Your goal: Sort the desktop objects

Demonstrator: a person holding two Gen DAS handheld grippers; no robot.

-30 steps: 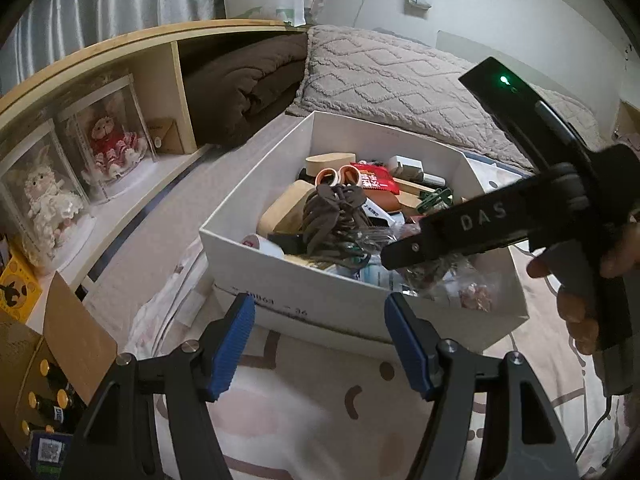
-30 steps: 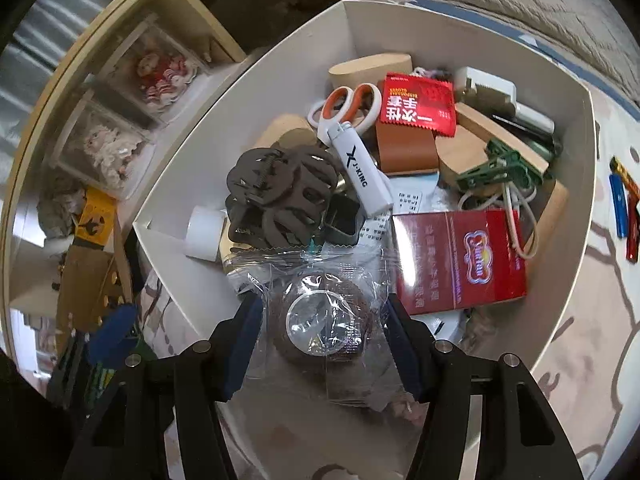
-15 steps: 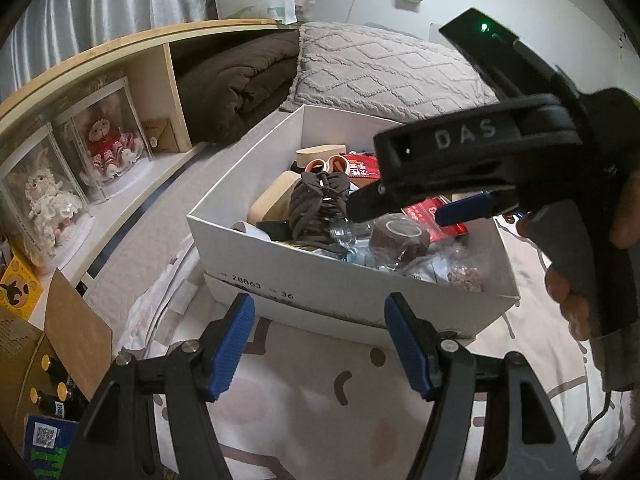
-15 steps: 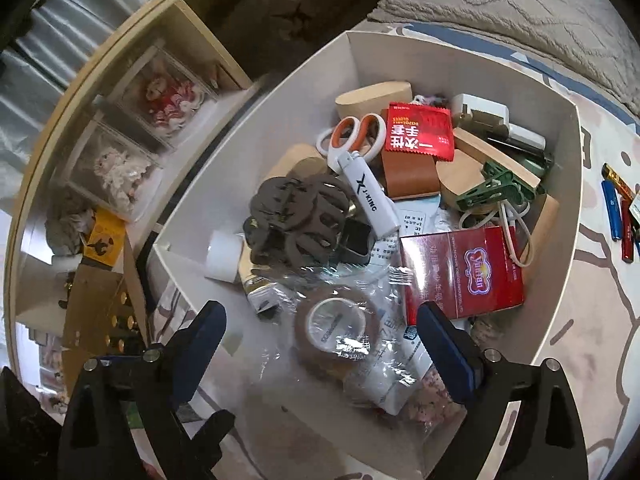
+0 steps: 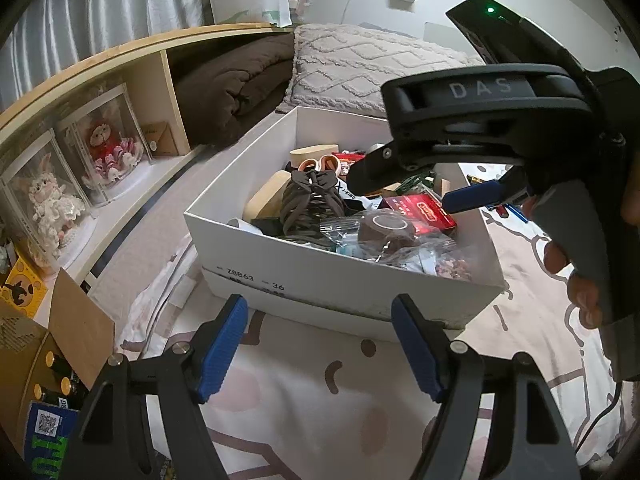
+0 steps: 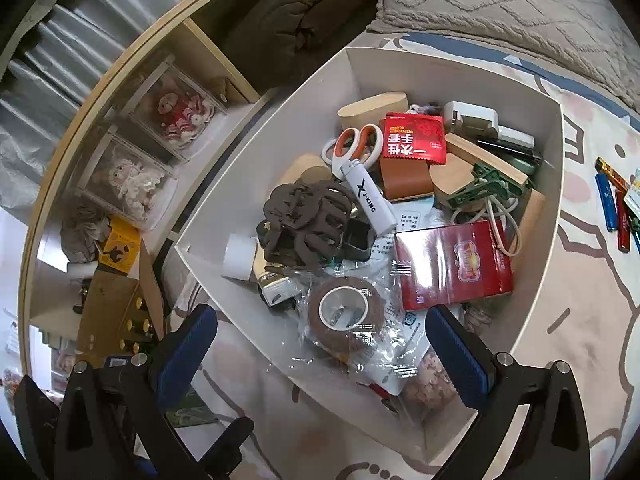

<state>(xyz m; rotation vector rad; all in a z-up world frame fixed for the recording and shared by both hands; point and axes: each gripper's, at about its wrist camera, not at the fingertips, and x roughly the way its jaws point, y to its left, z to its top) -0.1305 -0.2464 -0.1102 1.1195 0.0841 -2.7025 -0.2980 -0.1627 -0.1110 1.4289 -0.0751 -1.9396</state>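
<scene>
A white cardboard box [image 6: 420, 76] full of small items stands on the patterned bedsheet. Near its front corner lies a brown tape roll in a clear plastic bag [image 6: 344, 312] [image 5: 384, 228]. My right gripper [image 6: 324, 350] hovers above it with its jaws opening wide and both pads clear of the bag. In the left wrist view, the right gripper [image 5: 416, 188] hangs over the box. My left gripper [image 5: 318, 348] sits low before the box's front wall [image 5: 340, 280], its jaws opening with nothing between them.
The box also holds a brown claw clip [image 6: 304, 228], a red pack [image 6: 452, 264], scissors [image 6: 356, 144] and a white lighter [image 6: 370, 196]. Lighters [image 6: 608, 200] lie on the sheet to the right. A shelf with cased dolls [image 5: 104, 148] runs along the left.
The right gripper went from shut on the bagged tape roll to wide open and rose a little. The roll now rests in the box. The left jaws spread slightly.
</scene>
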